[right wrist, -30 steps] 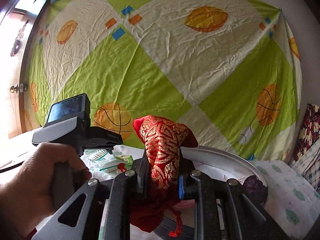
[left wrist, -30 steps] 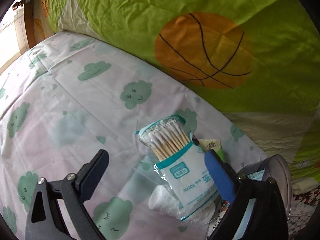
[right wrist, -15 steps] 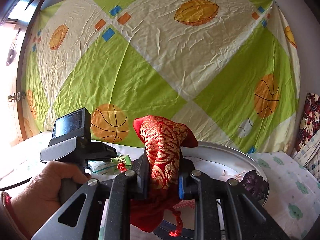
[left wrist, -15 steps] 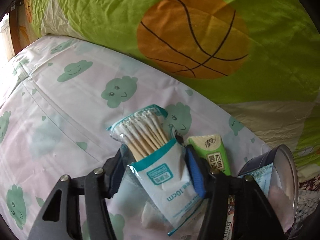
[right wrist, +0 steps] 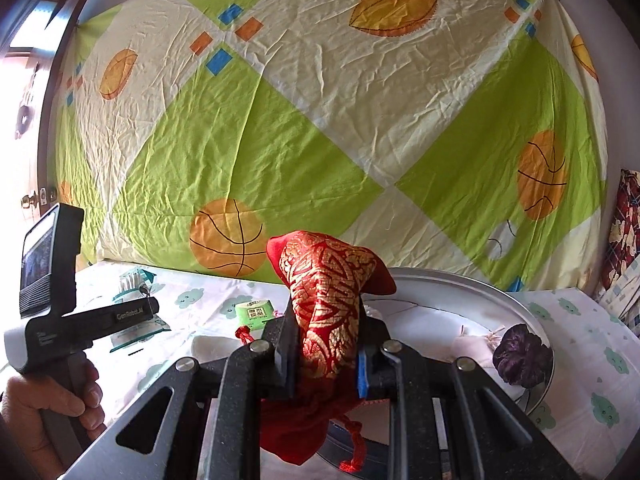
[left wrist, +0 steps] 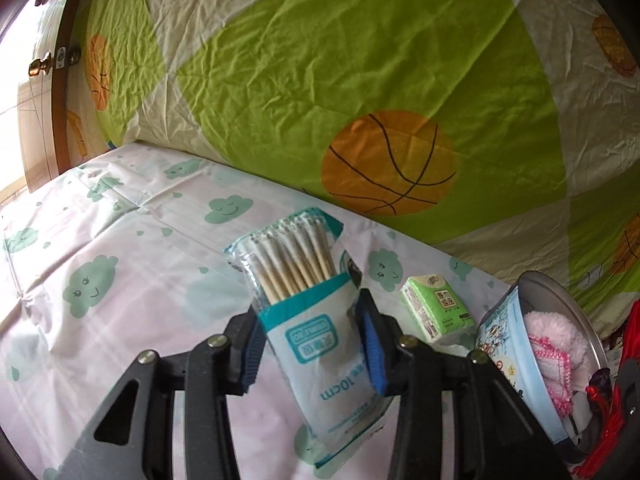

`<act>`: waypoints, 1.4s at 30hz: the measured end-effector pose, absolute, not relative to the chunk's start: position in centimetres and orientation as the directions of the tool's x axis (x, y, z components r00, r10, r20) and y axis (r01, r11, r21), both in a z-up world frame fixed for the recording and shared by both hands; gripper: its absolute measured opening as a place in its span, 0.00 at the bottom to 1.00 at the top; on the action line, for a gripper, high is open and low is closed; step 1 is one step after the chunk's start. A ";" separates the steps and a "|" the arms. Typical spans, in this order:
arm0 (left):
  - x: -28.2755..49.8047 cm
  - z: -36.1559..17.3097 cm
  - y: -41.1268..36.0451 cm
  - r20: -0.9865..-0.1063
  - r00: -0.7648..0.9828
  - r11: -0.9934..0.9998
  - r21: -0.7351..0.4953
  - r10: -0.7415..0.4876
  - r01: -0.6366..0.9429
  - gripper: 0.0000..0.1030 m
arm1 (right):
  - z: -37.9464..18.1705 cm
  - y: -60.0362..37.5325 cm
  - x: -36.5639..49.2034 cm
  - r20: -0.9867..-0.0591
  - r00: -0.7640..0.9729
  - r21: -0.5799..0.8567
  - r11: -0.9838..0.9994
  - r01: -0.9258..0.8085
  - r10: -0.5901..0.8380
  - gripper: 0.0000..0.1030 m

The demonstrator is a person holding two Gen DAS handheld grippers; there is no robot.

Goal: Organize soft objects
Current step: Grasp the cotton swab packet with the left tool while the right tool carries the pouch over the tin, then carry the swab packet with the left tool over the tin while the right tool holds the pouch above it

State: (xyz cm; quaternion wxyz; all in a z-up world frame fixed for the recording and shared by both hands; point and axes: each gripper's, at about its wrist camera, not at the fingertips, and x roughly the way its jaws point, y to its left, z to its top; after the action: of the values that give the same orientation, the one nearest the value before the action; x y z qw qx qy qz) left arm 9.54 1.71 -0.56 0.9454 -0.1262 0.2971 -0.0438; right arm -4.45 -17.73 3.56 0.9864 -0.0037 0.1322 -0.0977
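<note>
A teal and white pack of cotton swabs (left wrist: 312, 308) stands upright between the blue pads of my left gripper (left wrist: 310, 344). The jaws are closing and press on its sides, and the pack hangs clear of the cloud-print sheet (left wrist: 100, 260). The right wrist view shows that gripper's body at far left in a person's hand (right wrist: 44, 404). My right gripper (right wrist: 326, 344) is shut on a red and gold drawstring pouch (right wrist: 328, 292), held over the round metal tray (right wrist: 500, 292).
A green tissue pack (left wrist: 438, 308) lies on the sheet beside the tray. A blue patterned pack (left wrist: 508, 344), a pink fluffy cloth (left wrist: 556, 340) and a dark purple item (right wrist: 524, 354) sit in the tray. A green and cream quilt (left wrist: 320, 60) hangs behind.
My left gripper went from wide open around the swab pack to closed on it, then raised it off the sheet and tilted upward. The right gripper and pouch stayed put.
</note>
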 end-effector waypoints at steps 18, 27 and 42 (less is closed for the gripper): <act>2.3 0.8 -3.3 -0.391 0.919 0.999 -0.040 -0.038 0.025 0.40 | 3.7 -17.6 -6.9 -0.229 0.956 -0.082 0.982 0.171 -0.185 0.22; 0.4 1.5 -5.4 -0.360 0.931 0.998 -0.021 -0.060 0.056 0.40 | 3.8 -19.8 -7.9 -0.219 0.952 -0.090 0.975 0.201 -0.216 0.22; -1.1 2.7 -9.6 -0.335 0.935 0.993 -0.014 -0.118 0.120 0.40 | 4.5 -23.6 -9.3 -0.186 0.940 -0.102 0.957 0.271 -0.286 0.23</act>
State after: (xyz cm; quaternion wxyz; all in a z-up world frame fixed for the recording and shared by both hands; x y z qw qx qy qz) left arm -1.06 -9.59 2.73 0.9836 0.0031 0.1700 -0.0606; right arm -9.29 -23.56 4.50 0.9842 -0.0374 0.0998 -0.1413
